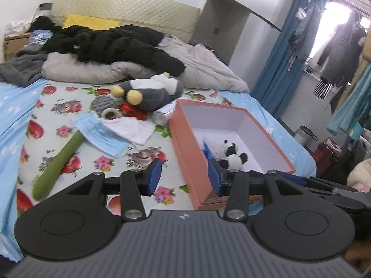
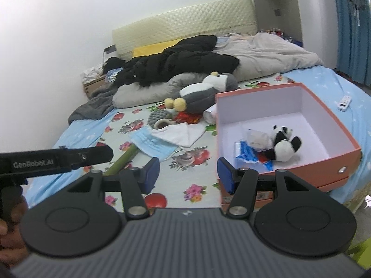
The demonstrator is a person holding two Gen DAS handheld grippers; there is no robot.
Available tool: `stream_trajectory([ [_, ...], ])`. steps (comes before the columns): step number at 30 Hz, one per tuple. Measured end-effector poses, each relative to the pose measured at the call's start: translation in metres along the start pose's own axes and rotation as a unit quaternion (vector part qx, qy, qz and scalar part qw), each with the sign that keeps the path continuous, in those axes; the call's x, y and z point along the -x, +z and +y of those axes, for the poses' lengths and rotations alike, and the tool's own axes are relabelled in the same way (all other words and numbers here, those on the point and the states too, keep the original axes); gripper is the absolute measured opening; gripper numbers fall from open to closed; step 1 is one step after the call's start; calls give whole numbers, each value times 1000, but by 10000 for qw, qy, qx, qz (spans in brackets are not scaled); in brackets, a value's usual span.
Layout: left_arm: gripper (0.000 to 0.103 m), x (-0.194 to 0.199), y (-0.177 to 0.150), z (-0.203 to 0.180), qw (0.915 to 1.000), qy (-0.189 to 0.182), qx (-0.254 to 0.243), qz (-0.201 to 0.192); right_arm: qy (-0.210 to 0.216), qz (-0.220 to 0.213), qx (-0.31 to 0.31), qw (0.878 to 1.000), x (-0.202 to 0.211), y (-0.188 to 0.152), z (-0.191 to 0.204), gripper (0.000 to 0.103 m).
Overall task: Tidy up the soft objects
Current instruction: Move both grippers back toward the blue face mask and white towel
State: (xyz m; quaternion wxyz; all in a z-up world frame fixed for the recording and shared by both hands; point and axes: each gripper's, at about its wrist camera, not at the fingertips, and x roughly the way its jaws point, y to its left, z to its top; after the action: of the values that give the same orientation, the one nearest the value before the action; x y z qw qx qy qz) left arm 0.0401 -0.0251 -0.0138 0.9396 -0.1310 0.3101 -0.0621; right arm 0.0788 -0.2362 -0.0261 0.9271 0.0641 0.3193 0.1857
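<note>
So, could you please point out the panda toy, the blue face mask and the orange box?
panda toy (image 2: pixel 283 144): right wrist view, on its white belly.
blue face mask (image 1: pixel 100 131): left wrist view, on its pleated middle.
orange box (image 2: pixel 324 165): right wrist view, on its outer front wall.

light: soft daylight | glare: blown-out window — right | blur: slight | edges: fisheye-bent, vignetted
</note>
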Motion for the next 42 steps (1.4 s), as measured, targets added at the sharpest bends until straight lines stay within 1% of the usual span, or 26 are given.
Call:
stream_trajectory([
  [7,50,14,-14,26,9992,310,228,52,327,137,309,9989,-4,-5,27,58],
  [12,50,22,-25,46,9980,504,375,44,455,273,385,9978,-10,-10,41,58],
  [16,50,18,-37,59,9955,881,336,90,533,450,432,9966,-19,-19,47,58],
  [19,50,8,-43,74,9943,870,563,242,594,641,456,9951,-31,-24,49,58],
  [21,55,-1,-43,82,9934,928,618,285,573,723,488,9945,-41,-26,50,58],
  [25,55,-28,-39,99,9919,1014,683,354,614,868,524,9929,-69,-23,48,58],
  [27,55,-43,-35,107,9914,1028,709,380,627,872,564,9926,-85,-18,48,58],
  [35,55,-118,-19,150,9875,1063,1021,557,578,906,563,9926,-160,6,45,58],
  [42,55,-180,-9,184,9821,1014,1386,770,420,1159,426,9915,-232,25,37,58],
])
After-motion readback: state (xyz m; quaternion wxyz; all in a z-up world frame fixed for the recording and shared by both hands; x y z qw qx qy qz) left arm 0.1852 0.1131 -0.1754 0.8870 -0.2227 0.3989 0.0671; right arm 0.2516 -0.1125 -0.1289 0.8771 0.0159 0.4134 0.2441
